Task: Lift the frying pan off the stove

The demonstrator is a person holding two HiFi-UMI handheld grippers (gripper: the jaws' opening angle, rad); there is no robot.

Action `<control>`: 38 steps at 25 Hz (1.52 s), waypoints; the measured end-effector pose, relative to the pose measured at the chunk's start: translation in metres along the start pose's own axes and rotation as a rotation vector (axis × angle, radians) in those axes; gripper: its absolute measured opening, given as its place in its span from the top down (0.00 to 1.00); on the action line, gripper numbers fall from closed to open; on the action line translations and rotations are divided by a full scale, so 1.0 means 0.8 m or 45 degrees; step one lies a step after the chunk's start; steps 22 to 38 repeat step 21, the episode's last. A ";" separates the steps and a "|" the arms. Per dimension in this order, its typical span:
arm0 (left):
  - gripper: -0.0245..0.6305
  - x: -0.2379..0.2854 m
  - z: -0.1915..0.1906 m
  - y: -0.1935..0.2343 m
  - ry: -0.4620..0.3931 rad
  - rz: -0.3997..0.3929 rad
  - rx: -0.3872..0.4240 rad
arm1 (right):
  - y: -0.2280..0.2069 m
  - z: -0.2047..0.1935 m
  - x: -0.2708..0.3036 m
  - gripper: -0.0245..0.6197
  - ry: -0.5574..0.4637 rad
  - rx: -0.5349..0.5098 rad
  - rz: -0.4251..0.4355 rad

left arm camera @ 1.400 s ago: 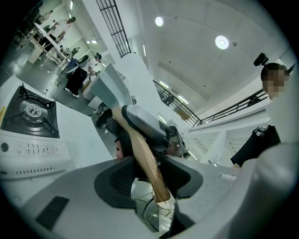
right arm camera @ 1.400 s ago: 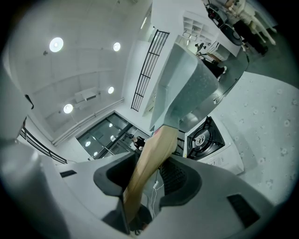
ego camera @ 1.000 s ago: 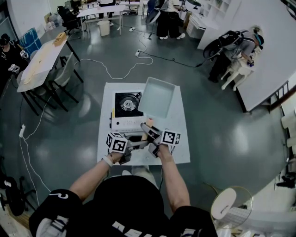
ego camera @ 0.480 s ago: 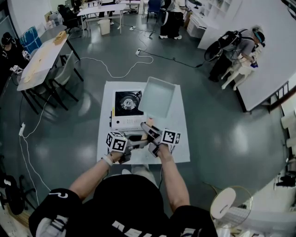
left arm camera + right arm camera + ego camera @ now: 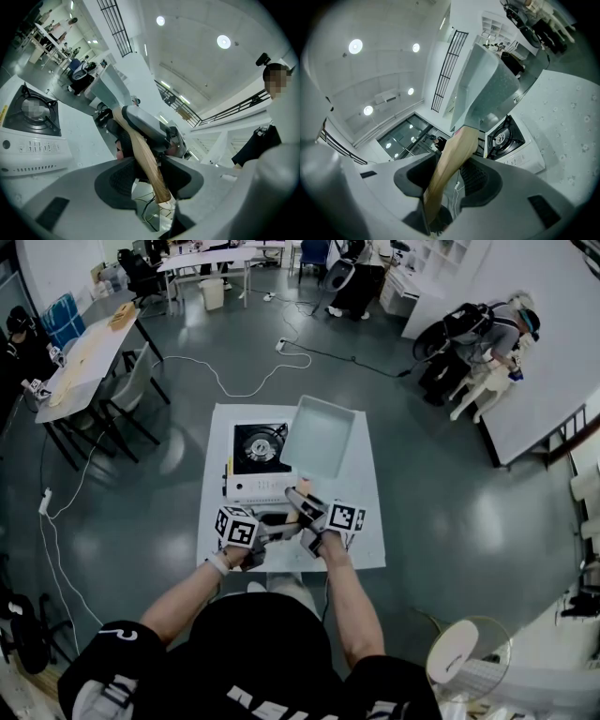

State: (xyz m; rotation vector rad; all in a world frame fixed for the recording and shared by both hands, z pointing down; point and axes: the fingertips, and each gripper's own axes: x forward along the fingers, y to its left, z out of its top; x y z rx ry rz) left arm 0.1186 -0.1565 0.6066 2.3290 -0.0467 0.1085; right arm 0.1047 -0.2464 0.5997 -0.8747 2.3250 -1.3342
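A pale grey square frying pan (image 5: 319,435) hangs in the air just right of the burner of the white portable gas stove (image 5: 255,457). Both grippers hold its wooden handle (image 5: 298,493). My left gripper (image 5: 277,527) is shut on the handle's near end (image 5: 146,159). My right gripper (image 5: 302,506) is shut on the handle (image 5: 451,161) farther up, nearer the pan (image 5: 486,89). Below the pan in the right gripper view, the stove (image 5: 511,140) stands with its burner bare. The left gripper view shows the stove (image 5: 29,123) at the left.
The stove stands on a small white table (image 5: 361,526). Around it is grey floor with a white cable (image 5: 234,381). Long tables with chairs (image 5: 89,362) stand to the left, people (image 5: 473,334) at the back right, a fan (image 5: 467,657) at the lower right.
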 end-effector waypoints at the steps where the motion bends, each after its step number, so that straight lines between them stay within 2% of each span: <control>1: 0.72 0.000 0.000 0.001 0.000 0.001 -0.001 | 0.000 0.000 0.000 0.72 0.002 -0.006 0.000; 10: 0.72 -0.001 -0.004 0.001 0.003 0.010 0.006 | -0.003 -0.004 -0.002 0.72 0.010 -0.005 -0.013; 16: 0.72 0.001 -0.008 0.003 -0.003 0.014 0.000 | -0.001 -0.006 -0.001 0.72 0.011 -0.008 0.021; 38: 0.72 -0.002 -0.012 0.005 -0.004 0.018 -0.002 | -0.005 -0.007 -0.003 0.72 0.020 -0.040 -0.005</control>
